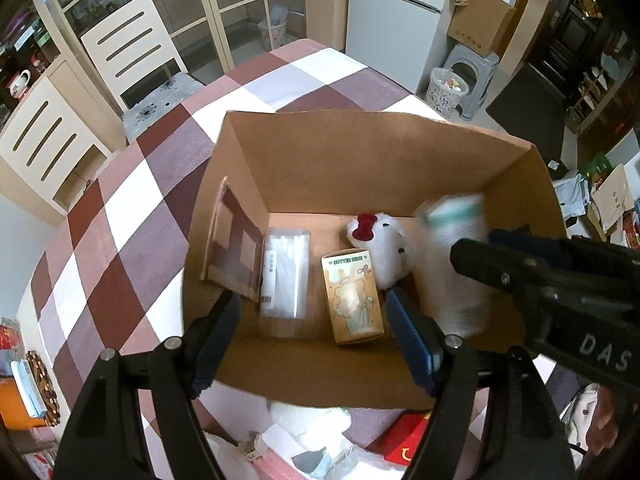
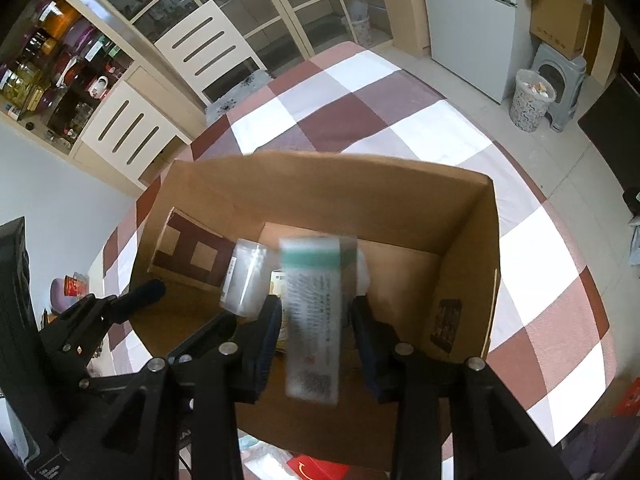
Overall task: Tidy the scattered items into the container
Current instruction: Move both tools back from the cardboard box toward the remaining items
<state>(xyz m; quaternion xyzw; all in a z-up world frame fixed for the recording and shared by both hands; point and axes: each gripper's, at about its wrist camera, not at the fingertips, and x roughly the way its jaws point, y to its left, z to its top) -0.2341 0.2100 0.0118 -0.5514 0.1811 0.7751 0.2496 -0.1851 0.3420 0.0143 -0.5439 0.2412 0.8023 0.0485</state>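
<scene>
An open cardboard box (image 1: pixel 360 152) stands on the checked tablecloth. Inside lie a clear plastic case (image 1: pixel 284 276), a small printed carton (image 1: pixel 352 300) and a white plush toy with a red bow (image 1: pixel 384 244). My left gripper (image 1: pixel 312 328) is open and empty over the box's near wall. My right gripper (image 2: pixel 314 316) is open; a blurred clear packet with a green band (image 2: pixel 314 316) sits loose between its fingers, over the box (image 2: pixel 464 240). The packet also shows in the left wrist view (image 1: pixel 456 264), beside the right gripper (image 1: pixel 472 248).
Loose items lie on the table in front of the box: white plastic packaging (image 1: pixel 304 436) and a red packet (image 1: pixel 404 436). Two white chairs (image 1: pixel 132 48) stand at the table's far side. A fridge (image 1: pixel 396 12) and waste bin (image 1: pixel 446 90) are beyond.
</scene>
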